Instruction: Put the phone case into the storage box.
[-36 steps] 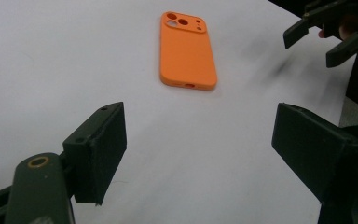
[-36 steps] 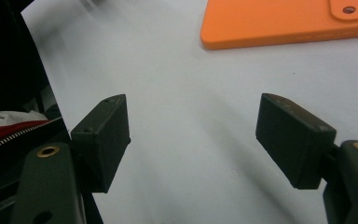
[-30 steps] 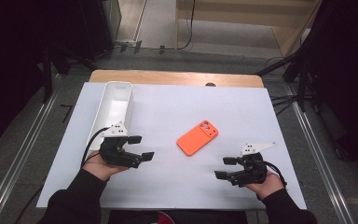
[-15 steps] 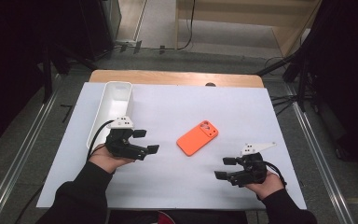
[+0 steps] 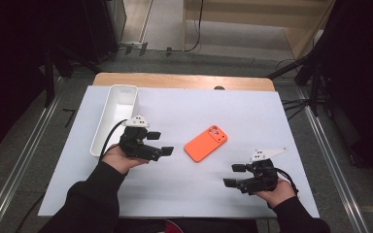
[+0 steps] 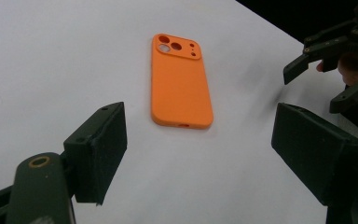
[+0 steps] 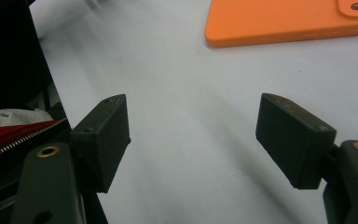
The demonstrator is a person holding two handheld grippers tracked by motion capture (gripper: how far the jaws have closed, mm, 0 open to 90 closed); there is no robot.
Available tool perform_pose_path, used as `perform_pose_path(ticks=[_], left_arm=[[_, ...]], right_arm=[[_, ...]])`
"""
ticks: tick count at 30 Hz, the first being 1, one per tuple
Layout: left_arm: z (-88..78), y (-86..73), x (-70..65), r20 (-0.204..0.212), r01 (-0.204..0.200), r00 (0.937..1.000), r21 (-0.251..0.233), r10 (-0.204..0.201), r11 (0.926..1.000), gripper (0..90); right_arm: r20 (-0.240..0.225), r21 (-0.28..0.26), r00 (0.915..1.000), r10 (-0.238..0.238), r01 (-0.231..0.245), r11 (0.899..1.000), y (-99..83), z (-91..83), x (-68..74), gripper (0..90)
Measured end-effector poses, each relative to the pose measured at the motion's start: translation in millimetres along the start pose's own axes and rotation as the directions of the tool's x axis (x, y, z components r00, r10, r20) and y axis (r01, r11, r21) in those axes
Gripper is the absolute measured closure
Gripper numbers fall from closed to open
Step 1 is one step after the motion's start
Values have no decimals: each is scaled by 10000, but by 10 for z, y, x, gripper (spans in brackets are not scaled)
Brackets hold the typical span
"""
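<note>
Between the left claw's [image 5: 161,143] jaws there's just bare white sheet, jaws apart, nothing gripped. It points at the orange phone case [image 5: 206,142], which lies flat near the middle of the worktop [image 5: 252,107], camera cutouts facing up, a small gap from the jaw tips. Right claw [image 5: 234,174] sits near the front edge, jaws apart too, empty, case a bit farther off. Lots of open room all around the case. A white tray [image 5: 118,114] runs along the left edge, just behind the left hand. Can't read any logo or writing on the case from either claw view.
</note>
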State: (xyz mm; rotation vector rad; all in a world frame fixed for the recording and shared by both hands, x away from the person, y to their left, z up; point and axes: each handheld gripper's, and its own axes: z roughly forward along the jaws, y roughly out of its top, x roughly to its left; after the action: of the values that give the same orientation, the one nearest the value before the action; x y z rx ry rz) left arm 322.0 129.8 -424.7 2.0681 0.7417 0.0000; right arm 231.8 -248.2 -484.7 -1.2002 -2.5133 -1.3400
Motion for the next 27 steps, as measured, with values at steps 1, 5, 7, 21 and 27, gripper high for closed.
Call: perform_pose_path(ticks=[1,5,7,21,27], left_arm=[[21,15,-4,-80,-84,9999,41,85,10000,185],[82,64,-10,-166,-260,9995,54,261,9996,185],[106,89,-9,-128,-222,9997,122,224,9997,185],[287,253,-40,-171,-694,9974,318,699,9971,186],[360,307,-51,-85,-746,9972,278,748,9968,185]], right_arm=[[-11,9,10000,16,-16,10000,1,1,1,248],[-21,13,10000,1,-1,10000,1,3,4,248],[-11,11,10000,-17,17,10000,0,4,4,248],[-25,11,10000,-45,45,10000,-1,-1,-1,248],[-23,-23,10000,1,-2,10000,0,-4,-2,248]])
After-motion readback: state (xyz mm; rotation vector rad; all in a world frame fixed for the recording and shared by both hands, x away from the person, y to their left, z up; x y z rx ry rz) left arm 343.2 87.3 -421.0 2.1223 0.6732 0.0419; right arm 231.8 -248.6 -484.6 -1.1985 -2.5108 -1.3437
